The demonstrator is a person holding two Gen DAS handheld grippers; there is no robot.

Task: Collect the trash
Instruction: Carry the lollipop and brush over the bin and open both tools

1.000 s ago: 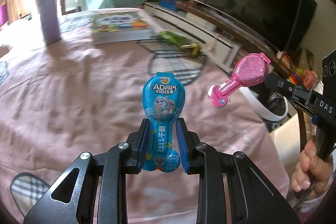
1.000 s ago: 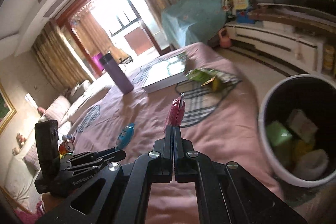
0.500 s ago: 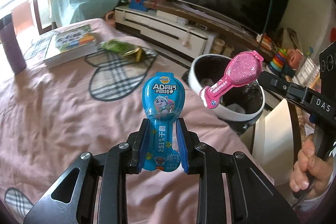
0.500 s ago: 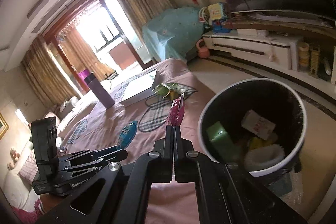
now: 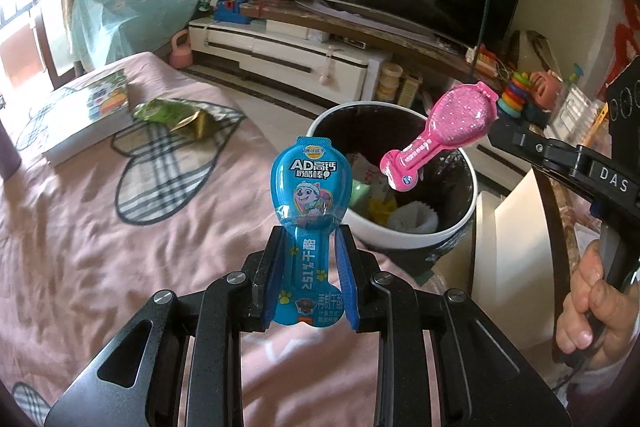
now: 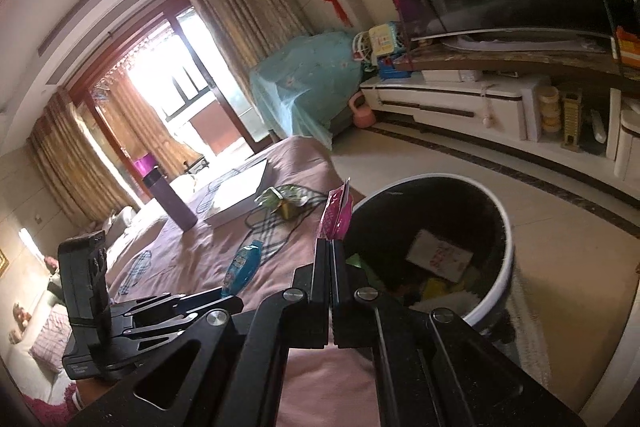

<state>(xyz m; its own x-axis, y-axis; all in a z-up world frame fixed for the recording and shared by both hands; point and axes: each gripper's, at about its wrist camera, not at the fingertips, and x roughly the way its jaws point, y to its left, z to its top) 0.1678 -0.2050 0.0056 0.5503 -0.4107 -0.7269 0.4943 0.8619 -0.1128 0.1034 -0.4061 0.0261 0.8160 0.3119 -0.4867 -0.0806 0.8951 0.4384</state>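
Note:
My left gripper (image 5: 308, 239) is shut on the stem of a blue cheese-stick wrapper (image 5: 310, 187), which stands upright just short of the bin. A white bin (image 5: 404, 231) with a dark inside holds several scraps. My right gripper (image 6: 331, 241) is shut on a pink wrapper (image 6: 338, 215), seen edge-on at the bin's (image 6: 506, 239) near-left rim. From the left wrist view the pink wrapper (image 5: 444, 135) hangs over the bin's opening, held by the right gripper (image 5: 504, 131). The left gripper (image 6: 236, 291) with the blue wrapper (image 6: 244, 265) shows at the lower left.
A green and gold snack bag (image 5: 176, 113) lies on the pink bedspread (image 5: 100, 227) beside a white book (image 5: 86, 119). A purple bottle (image 6: 170, 201) stands farther back. A TV stand (image 5: 300, 47) with toys lines the wall. A hand (image 5: 588, 299) grips the right handle.
Both grippers have swung from over the bedspread toward the bin, which now fills the middle of both views. The pink wrapper has come over the bin's opening. Both grips are unchanged.

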